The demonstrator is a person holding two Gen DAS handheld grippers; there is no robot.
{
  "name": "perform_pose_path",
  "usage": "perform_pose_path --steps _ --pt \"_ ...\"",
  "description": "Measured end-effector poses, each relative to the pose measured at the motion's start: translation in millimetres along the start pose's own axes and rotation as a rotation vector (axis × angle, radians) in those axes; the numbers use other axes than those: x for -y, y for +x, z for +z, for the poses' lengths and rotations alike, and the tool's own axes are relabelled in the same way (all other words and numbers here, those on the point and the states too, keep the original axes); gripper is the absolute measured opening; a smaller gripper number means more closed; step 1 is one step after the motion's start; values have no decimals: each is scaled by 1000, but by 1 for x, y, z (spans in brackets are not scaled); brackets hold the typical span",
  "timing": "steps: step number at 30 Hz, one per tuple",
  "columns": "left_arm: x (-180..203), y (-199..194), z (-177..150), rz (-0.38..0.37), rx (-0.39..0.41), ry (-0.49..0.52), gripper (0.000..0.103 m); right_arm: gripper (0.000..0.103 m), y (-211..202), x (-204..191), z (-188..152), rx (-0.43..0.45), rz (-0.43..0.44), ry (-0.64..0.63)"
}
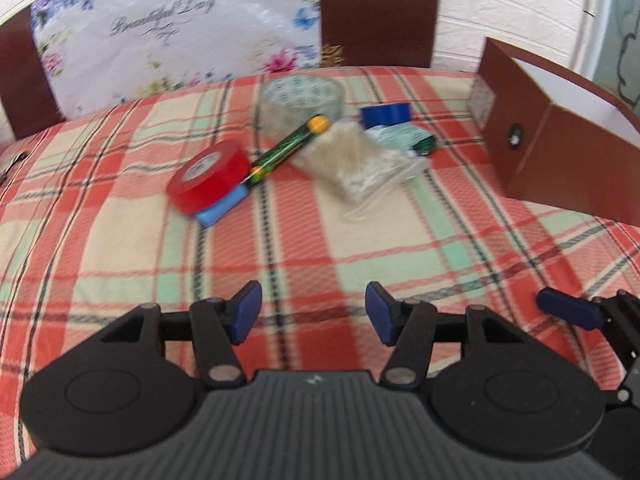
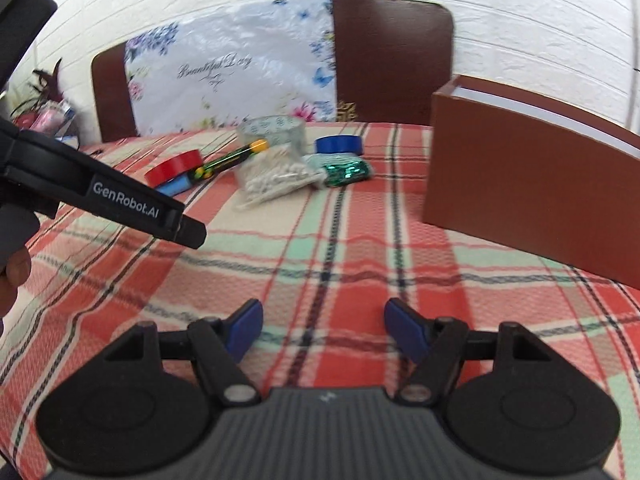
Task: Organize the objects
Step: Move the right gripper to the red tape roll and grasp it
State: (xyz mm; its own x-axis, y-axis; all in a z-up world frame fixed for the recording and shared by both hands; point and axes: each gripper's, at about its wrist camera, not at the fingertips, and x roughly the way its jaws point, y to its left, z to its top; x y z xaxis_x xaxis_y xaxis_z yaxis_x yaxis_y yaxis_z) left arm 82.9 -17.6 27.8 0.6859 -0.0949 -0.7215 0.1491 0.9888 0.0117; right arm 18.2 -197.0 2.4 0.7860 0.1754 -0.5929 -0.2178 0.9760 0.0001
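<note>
A pile of small objects lies on the plaid tablecloth: a red tape roll (image 1: 208,176) (image 2: 174,168), a clear tape roll (image 1: 302,100) (image 2: 272,128), a blue tape roll (image 1: 385,114) (image 2: 338,145), a green-black screwdriver with a yellow end (image 1: 286,148) (image 2: 232,154), a bag of cotton swabs (image 1: 356,160) (image 2: 276,176), a green packet (image 1: 408,138) (image 2: 344,170) and a light blue item (image 1: 220,208) under the red roll. A brown open box (image 1: 552,148) (image 2: 528,184) stands at the right. My left gripper (image 1: 312,316) and right gripper (image 2: 322,328) are open and empty, well short of the pile.
Two brown chair backs (image 1: 380,12) (image 2: 392,60) stand behind the table, with a floral plastic bag (image 1: 172,36) (image 2: 228,76) between them. The left gripper's body (image 2: 100,188) reaches in at the left of the right wrist view. A white brick wall is behind.
</note>
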Motion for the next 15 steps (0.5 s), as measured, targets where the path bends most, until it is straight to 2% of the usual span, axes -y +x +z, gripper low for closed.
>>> perform_pose_path --steps 9,15 --pt "-45 3 -13 53 8 -71 63 70 12 -45 8 -19 43 -93" --pt "-71 5 -18 77 27 -109 66 71 25 -65 19 -35 85 -101"
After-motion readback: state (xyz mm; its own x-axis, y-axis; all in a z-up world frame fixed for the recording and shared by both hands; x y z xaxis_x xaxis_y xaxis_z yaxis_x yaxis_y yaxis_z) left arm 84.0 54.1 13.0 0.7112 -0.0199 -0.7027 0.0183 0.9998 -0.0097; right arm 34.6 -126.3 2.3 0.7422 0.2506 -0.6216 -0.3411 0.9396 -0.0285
